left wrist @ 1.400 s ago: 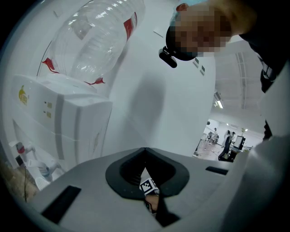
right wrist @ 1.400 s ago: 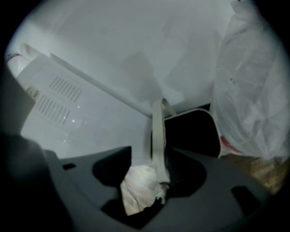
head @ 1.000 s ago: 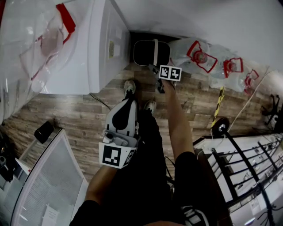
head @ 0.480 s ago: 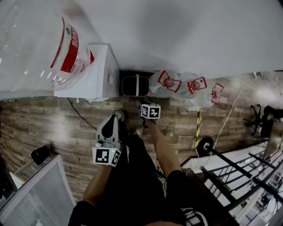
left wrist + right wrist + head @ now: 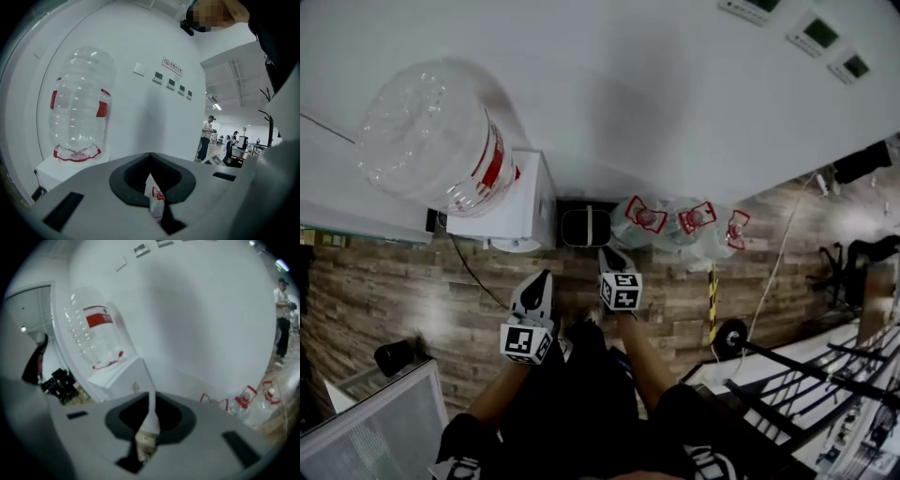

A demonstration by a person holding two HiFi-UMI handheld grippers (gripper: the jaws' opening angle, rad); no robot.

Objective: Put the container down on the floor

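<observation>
Since the container [image 5: 587, 228] already stands on the floor [image 5: 394, 281] against the wall [image 5: 675, 112], between dispenser [image 5: 511, 202] and bottles [image 5: 675, 223], withdraw both grippers clear without nudging it. Left gripper [image 5: 542, 279] jaws: together, empty. Right gripper [image 5: 609, 255] jaws: just been closing, nearly together, nothing between. Red bottle labels: unreadable.

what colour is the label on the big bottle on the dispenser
Red, on the clear water bottle; shows best in the left gripper view.
</observation>
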